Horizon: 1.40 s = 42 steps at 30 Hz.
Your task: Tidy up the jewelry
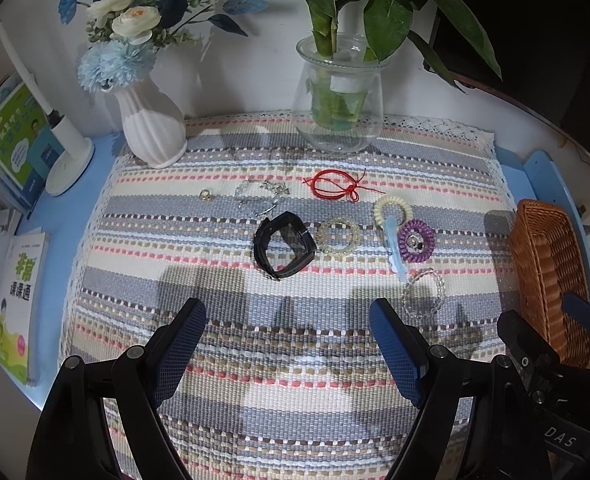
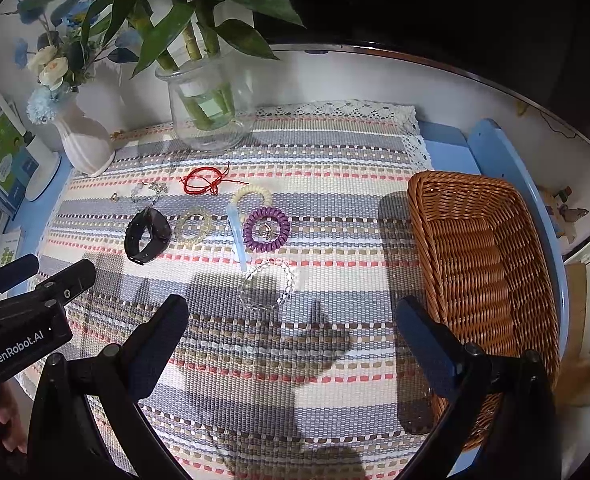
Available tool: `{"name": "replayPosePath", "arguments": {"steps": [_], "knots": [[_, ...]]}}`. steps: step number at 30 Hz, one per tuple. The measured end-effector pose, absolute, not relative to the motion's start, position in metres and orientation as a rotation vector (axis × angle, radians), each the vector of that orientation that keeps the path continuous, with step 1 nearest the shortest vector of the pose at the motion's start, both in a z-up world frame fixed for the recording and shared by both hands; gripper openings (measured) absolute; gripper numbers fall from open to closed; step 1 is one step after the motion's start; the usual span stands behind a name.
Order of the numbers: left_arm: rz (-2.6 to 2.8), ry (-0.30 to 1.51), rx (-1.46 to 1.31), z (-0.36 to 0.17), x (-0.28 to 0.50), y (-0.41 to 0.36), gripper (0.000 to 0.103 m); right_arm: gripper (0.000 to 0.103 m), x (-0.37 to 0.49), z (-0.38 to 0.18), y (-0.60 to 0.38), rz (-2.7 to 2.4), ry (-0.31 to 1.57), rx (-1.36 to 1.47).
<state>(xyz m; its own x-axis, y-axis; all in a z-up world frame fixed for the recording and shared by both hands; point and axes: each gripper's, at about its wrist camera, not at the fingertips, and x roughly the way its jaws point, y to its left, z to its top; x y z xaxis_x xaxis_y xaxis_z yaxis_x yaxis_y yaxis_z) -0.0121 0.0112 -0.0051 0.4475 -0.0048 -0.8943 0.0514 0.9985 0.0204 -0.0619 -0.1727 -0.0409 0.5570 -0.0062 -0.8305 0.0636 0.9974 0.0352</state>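
A blue table (image 2: 447, 148) set against a white wall carries a striped woven mat (image 1: 295, 360) with lace edging, which covers most of the surface. At the mat's right edge stands a brown wicker basket (image 2: 483, 280), nothing visible inside it. Along the rear of the mat stand a glass vase (image 1: 339, 96) holding green stems in water and a white ribbed vase (image 1: 151, 128) of artificial flowers; a white lamp base (image 1: 69, 160) and books (image 1: 15, 304) occupy the left margin. The left gripper (image 1: 289, 344) hovers above the near part of the mat, jaws spread wide, holding nothing. The right gripper (image 2: 291, 344) hangs likewise beside the basket, jaws parted and empty. The jewelry lies loose on the centre of the mat: a black watch (image 1: 285, 246), just right of it a pale beaded bracelet (image 1: 339, 236), a purple coil band (image 1: 417, 240) with a small ring inside it, a cream coil band (image 1: 393, 208) touching it, a light blue clip (image 1: 395, 248), a clear bead bracelet (image 2: 269, 284) nearest the grippers, a red cord bracelet (image 1: 335, 186), a silver chain (image 1: 261, 194), and a small ring (image 1: 205, 195) at far left.
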Motion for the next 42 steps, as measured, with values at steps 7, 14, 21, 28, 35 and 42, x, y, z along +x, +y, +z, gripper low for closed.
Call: {"name": "replayPosePath", "arguments": {"steps": [7, 14, 21, 28, 35, 42], "knots": [[-0.042, 1.115, 0.033, -0.008, -0.018, 0.014, 0.084, 0.103, -0.064, -0.042, -0.176, -0.068, 0.983, 0.06], [-0.058, 1.111, -0.004, -0.007, -0.018, 0.015, 0.084, 0.103, -0.064, -0.043, -0.182, -0.072, 0.987, 0.084], [-0.066, 1.106, -0.004, -0.006, -0.018, 0.015, 0.084, 0.103, -0.064, -0.042, -0.182, -0.095, 0.978, 0.077], [-0.076, 1.098, -0.02, -0.005, -0.018, 0.017, 0.084, 0.103, -0.062, -0.047, -0.186, -0.108, 1.0, 0.099], [-0.069, 1.103, -0.027, -0.006, -0.017, 0.022, 0.084, 0.103, -0.065, -0.046, -0.186, -0.07, 0.988, 0.13], [-0.049, 1.103, -0.046, -0.009, -0.015, 0.032, 0.084, 0.103, -0.062, -0.052, -0.184, -0.046, 1.034, 0.153]]}}
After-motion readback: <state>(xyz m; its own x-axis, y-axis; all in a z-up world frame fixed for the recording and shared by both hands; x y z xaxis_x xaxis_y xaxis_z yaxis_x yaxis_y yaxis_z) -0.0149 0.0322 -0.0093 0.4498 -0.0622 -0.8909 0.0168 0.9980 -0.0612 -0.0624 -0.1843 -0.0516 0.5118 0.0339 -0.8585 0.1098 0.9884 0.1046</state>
